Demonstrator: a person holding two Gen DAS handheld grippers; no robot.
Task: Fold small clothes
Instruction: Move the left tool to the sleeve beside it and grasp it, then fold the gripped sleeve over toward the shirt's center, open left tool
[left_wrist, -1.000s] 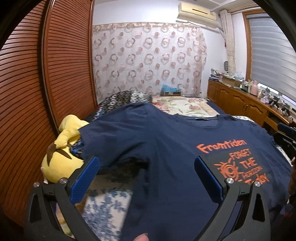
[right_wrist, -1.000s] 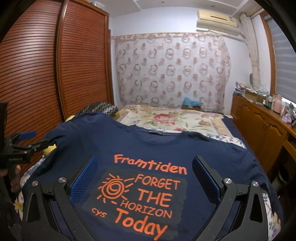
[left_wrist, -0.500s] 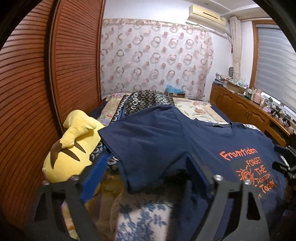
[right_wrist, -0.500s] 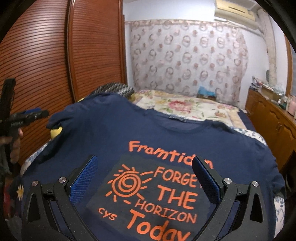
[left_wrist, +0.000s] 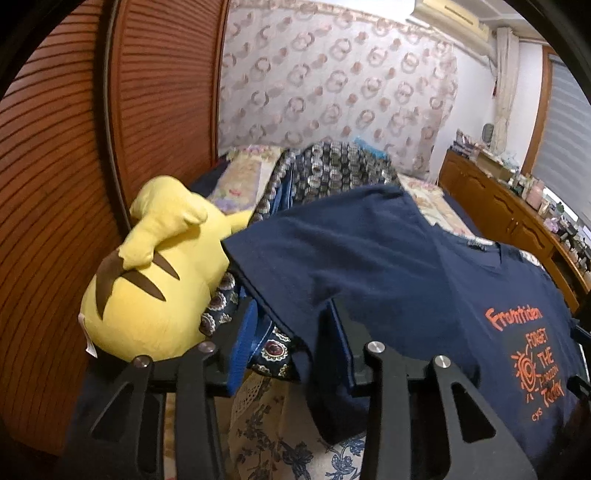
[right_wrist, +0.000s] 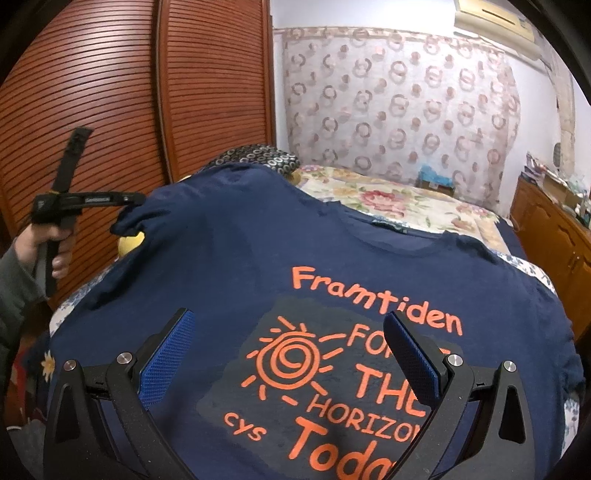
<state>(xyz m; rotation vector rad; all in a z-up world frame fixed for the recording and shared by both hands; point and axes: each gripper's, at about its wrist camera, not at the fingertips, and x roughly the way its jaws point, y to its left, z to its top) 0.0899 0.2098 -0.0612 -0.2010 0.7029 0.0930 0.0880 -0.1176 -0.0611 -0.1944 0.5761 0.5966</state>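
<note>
A navy T-shirt (right_wrist: 258, 240) with orange print lies face up on the bed; it also shows in the left wrist view (left_wrist: 388, 266). My left gripper (left_wrist: 291, 332) has its jaws narrowed around the hem of the shirt's left sleeve and lifts it off the bed. In the right wrist view the left gripper (right_wrist: 129, 201) shows at the left, holding that raised sleeve. My right gripper (right_wrist: 288, 354) is open and empty, hovering over the printed chest.
A yellow plush toy (left_wrist: 155, 280) lies at the bed's left edge beside the sleeve. A patterned dark pillow (left_wrist: 332, 166) sits behind it. Wooden louvered closet doors (right_wrist: 110, 92) stand on the left, a wooden cabinet (left_wrist: 517, 221) on the right.
My left gripper moved left to the sleeve, narrowed its jaws on the hem and lifted it. My right gripper lowered slightly toward the print and stayed open.
</note>
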